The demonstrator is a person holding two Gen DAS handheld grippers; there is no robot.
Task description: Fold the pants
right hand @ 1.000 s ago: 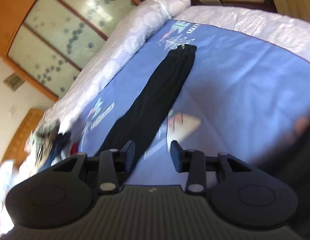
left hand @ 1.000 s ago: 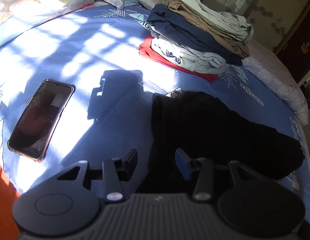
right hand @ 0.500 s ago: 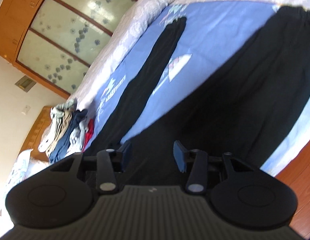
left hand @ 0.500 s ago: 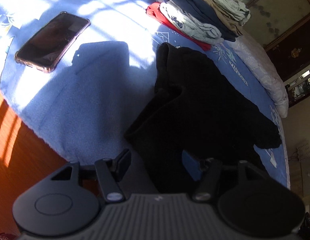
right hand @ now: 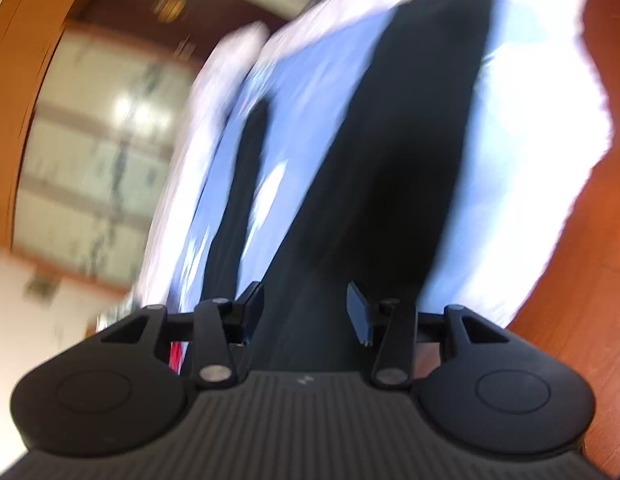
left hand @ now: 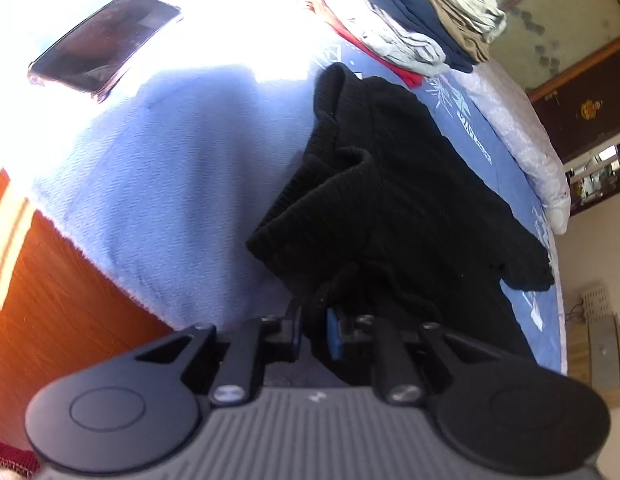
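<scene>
**Left jaws close on the waistband end**

The black pants (left hand: 410, 184) lie on the blue bed (left hand: 157, 200), filling the centre and right of the left wrist frame. The left gripper (left hand: 313, 330) is closing, its jaws pinching a bunched fold at the near edge. The cloth looks soft and limp, so hems and waistband suit gripping best. The blurred right wrist view alone shows both legs stretched away; the right gripper (right hand: 305, 312) hangs spread, holding nothing.
</scene>
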